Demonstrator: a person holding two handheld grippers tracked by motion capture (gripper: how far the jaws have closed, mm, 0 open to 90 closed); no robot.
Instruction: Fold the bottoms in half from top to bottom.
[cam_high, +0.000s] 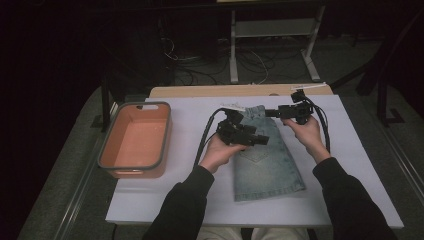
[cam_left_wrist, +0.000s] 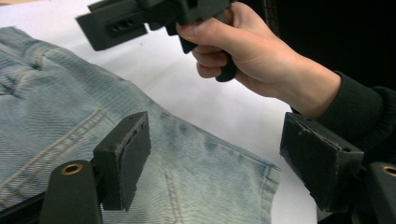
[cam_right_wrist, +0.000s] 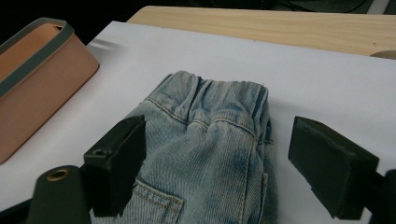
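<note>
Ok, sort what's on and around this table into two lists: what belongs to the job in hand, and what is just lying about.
In the job:
- denim skirt, lying flat on the white table cover
- left claw, open above the skirt
- right claw, open near its waistband

Lying about:
- orange bin, apart at the left
- cables on the floor behind

We seem to be in a lab: cables tangle on the floor at upper centre, beside a white stand, behind our white table.
</note>
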